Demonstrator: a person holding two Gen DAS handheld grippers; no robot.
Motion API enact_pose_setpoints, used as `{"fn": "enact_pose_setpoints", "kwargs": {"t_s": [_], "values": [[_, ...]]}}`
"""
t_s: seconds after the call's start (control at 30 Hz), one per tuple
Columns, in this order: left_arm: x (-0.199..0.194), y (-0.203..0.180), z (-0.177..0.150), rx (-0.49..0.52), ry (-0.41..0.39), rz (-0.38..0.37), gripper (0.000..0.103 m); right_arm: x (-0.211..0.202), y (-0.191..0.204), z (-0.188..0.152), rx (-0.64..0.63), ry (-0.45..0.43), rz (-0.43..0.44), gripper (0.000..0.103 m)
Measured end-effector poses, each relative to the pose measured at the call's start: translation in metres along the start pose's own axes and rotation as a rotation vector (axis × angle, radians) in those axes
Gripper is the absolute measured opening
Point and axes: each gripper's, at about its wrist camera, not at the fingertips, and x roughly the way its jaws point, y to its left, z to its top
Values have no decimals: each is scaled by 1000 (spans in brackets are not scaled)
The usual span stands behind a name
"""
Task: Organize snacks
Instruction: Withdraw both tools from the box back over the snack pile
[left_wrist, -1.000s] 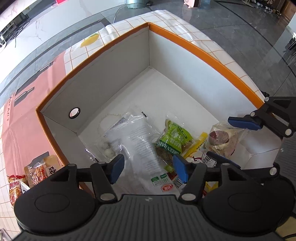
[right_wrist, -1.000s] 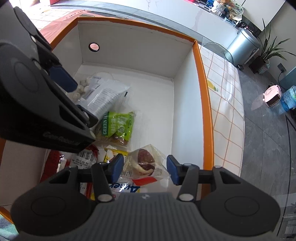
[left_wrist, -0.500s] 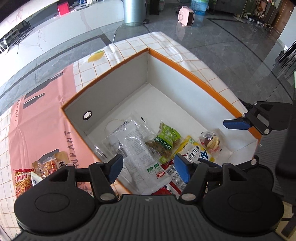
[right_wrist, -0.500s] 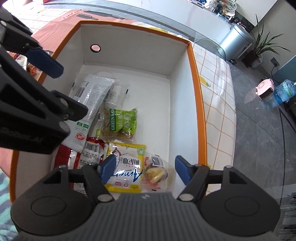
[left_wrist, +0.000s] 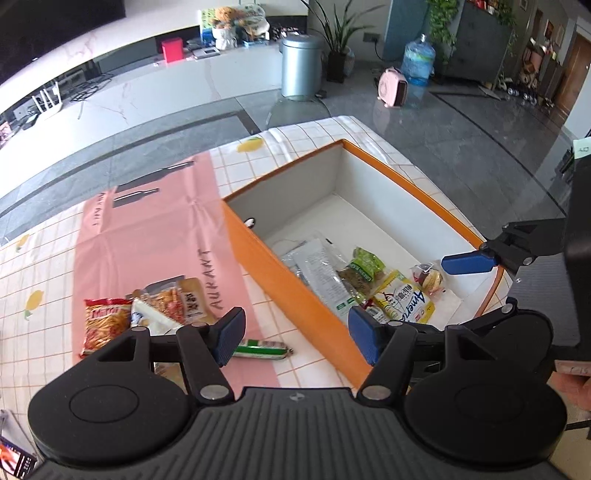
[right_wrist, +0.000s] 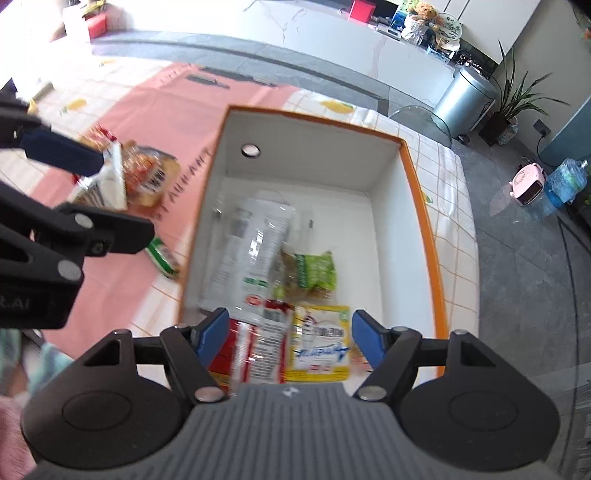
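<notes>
Both claws hung empty: left gripper (left_wrist: 297, 334) stood released above the orange box (left_wrist: 295, 295). Right gripper (right_wrist: 290, 334) gaped wide over its snack packets (right_wrist: 317, 343), touching none.

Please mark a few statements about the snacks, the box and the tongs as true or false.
1. The box holds a green packet. True.
2. The left tongs grip a snack. False: they are open, nothing between the pads.
3. A red chip bag lies on the pink mat, outside the box. True.
4. The box is orange inside. False: white inside, orange outside and on the rim.
5. The right tongs are open. True.
</notes>
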Motion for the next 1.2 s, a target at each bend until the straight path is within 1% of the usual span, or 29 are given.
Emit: {"fn": "enact_pose_setpoints", "kwargs": {"t_s": [0.17,0.23,0.4,0.5,0.6,0.67,0.73,0.83,0.93,1.0,1.07,1.2], "values": [[-16,22,-25,-36,-23,9,75,-17,29,-8,80,-82,41,71],[-22,31,-35,-50,-33,19,75,-20,41,-13,106,-116,45,71],[-33,57,-61,-88,-64,95,75,-15,74,-23,189,-178,81,71],[-38,71,-76,-99,-89,117,75,-13,97,-27,208,-221,74,71],[-42,88,-87,-141,-108,99,75,-13,115,-31,222,-277,63,71],[-41,101,-94,-186,-100,72,75,-13,126,-34,241,-316,53,71],[-41,110,-98,-213,-105,36,75,-11,133,-37,268,-333,57,71],[-40,118,-102,-222,-120,24,75,-4,142,-40,289,-356,48,71],[-36,123,-106,-229,-124,4,75,5,149,-41,283,-359,46,71],[-29,125,-108,-235,-125,-14,75,12,152,-42,288,-362,62,71],[-24,127,-110,-236,-132,-10,75,19,153,-40,294,-359,64,71],[-12,135,-110,-253,-140,-18,75,34,155,-35,283,-333,36,70]]}}
